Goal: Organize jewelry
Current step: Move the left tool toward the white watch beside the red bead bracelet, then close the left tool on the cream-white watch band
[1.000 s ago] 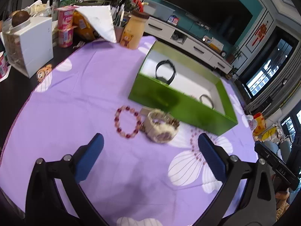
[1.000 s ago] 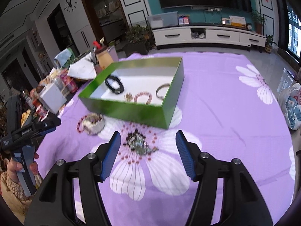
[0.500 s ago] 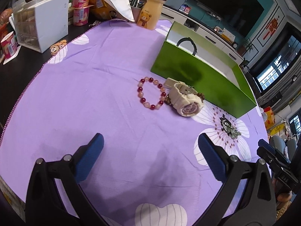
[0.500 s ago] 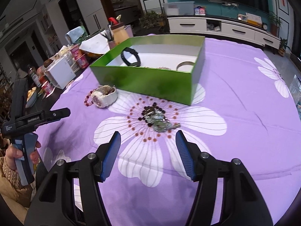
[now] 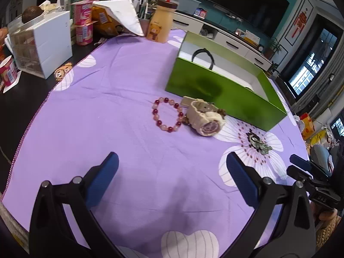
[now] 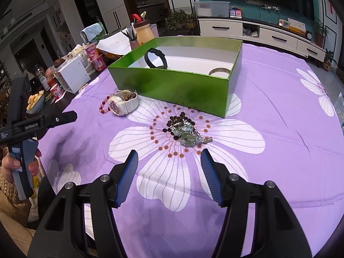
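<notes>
A green box [image 6: 172, 86] with a white inside stands on the purple flowered cloth [image 6: 279, 111]; a black band [image 6: 155, 59] and a metal bangle [image 6: 219, 72] lie in it. In front of the box lie a cream watch [image 5: 204, 118], a red and pink bead bracelet [image 5: 166, 115] and a heap of pale green beads [image 6: 186, 133]. My right gripper [image 6: 169, 161] is open just short of the green beads, nothing between its fingers. My left gripper [image 5: 172, 167] is open, well short of the bracelet and watch.
Off the cloth's far left stand a white drawer unit [image 5: 43, 45], pink yoghurt cups [image 5: 83, 25], a bear-print bottle [image 5: 161, 24] and a pen holder. The other hand-held gripper [image 6: 32, 124] shows at the left of the right wrist view. A TV cabinet stands behind.
Both grippers came down lower, so the box is seen more side-on. The green beads now lie closer before the right gripper. The jaws kept their widths.
</notes>
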A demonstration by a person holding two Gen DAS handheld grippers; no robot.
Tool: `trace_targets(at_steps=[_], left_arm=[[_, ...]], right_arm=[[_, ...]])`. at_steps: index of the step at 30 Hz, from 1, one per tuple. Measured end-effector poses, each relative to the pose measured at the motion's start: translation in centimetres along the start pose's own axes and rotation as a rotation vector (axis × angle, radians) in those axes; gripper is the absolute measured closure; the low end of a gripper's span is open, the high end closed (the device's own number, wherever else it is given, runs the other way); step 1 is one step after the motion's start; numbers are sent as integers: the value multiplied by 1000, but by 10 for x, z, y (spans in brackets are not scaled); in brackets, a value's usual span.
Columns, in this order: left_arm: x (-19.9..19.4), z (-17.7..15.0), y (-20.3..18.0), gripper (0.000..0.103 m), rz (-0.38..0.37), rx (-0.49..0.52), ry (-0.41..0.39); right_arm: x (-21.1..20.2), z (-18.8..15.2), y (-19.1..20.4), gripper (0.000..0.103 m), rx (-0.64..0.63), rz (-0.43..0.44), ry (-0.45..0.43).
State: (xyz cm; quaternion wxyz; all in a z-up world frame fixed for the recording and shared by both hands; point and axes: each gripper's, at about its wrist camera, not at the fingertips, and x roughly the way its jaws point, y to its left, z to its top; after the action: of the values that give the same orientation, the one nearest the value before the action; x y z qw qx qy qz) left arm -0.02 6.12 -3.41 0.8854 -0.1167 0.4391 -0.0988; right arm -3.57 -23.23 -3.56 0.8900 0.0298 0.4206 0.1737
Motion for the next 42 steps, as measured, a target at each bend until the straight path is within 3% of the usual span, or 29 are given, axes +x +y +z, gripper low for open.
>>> trace_targets(at_steps=[8,11,16,22,27,29,32,35,38,40,42], left_arm=[[1,4,-19,11,-33,78,-5],[3,10,-37,13,-52,168,-18],[18,26,-72,18,-72,407,-25],[58,41,-89,23,-95,566,88],[86,44,-94,38,-89,644,191],[88,44,-94,56,-71,673,212],[82,40,-93,64,-82,695,235],[79,31,-89,65,-78,702,257],[79,31,-85,71,-84,651,255],[77,35,-82,82,-104,591,241],[77,37,-80,84,-116,554,226]], right_arm=[[2,0,3,42,-13,17,-5],[6,2,4,42,-9,31,-2],[5,11,5,42,3,35,-34],[13,6,2,42,22,37,-4],[18,7,-3,42,39,33,6],[18,9,-5,42,47,33,5],[20,10,-8,42,57,30,2],[22,11,-12,42,71,29,1],[25,10,-13,42,82,28,9],[27,9,-12,42,82,29,14],[27,8,-10,42,73,28,15]])
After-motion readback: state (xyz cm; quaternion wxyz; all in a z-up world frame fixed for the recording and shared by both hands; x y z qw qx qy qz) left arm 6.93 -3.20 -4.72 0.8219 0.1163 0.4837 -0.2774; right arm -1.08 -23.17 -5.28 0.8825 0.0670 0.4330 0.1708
